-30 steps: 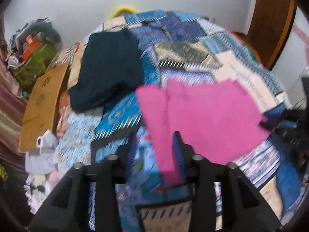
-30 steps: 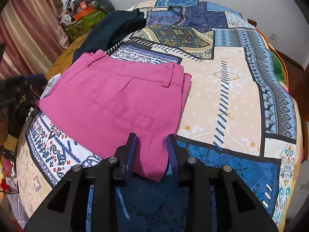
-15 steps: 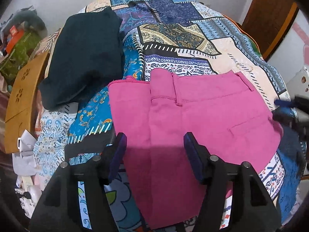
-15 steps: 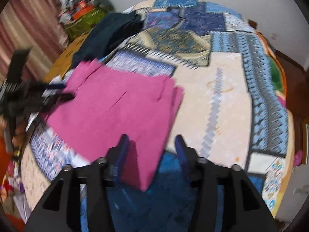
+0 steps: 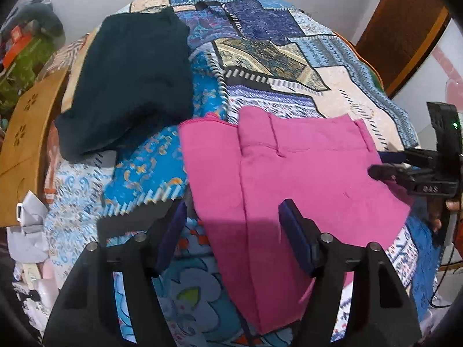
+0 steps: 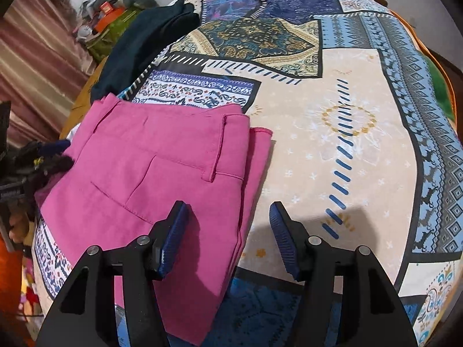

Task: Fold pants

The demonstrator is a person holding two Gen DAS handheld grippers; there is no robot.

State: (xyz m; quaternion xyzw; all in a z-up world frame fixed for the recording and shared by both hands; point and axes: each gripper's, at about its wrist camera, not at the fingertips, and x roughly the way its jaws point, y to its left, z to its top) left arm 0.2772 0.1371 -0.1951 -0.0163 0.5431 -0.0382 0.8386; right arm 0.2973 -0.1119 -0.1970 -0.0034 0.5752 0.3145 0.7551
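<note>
A: Where do the pink cotton pants (image 5: pixel 303 179) sit right now?

B: Folded into a compact rectangle at the near edge of the blue-and-beige patchwork bedspread (image 6: pixel 347 133), waistband and belt loop on top, one layer poking out past the rest on the far side. A dark navy folded garment (image 5: pixel 130 81) lies beside them, just apart.

A: And the grippers?

B: Neither holds anything. The left gripper (image 5: pixel 231 225) hangs above the near-left corner of the pants, its jaws opening, fabric beneath the gap but no pad pressing on it. The right gripper (image 6: pixel 228 231) straddles the right edge of the stack — one blue pad above the cloth, the other above bare bedspread — and its jaws are opening too.

A: So a release?

B: That is my reading; the fold looks nearly done. To finish it well, I would lift both grippers straight up so no pad drags the top layer askew. If another fold or a tidy-up is wanted, pinch all layers at the edge together, not just the top one, and square off that stray layer.

A: Risks?

B: The stack sits close to the bed's edge — a careless nudge could slide it off.
</note>
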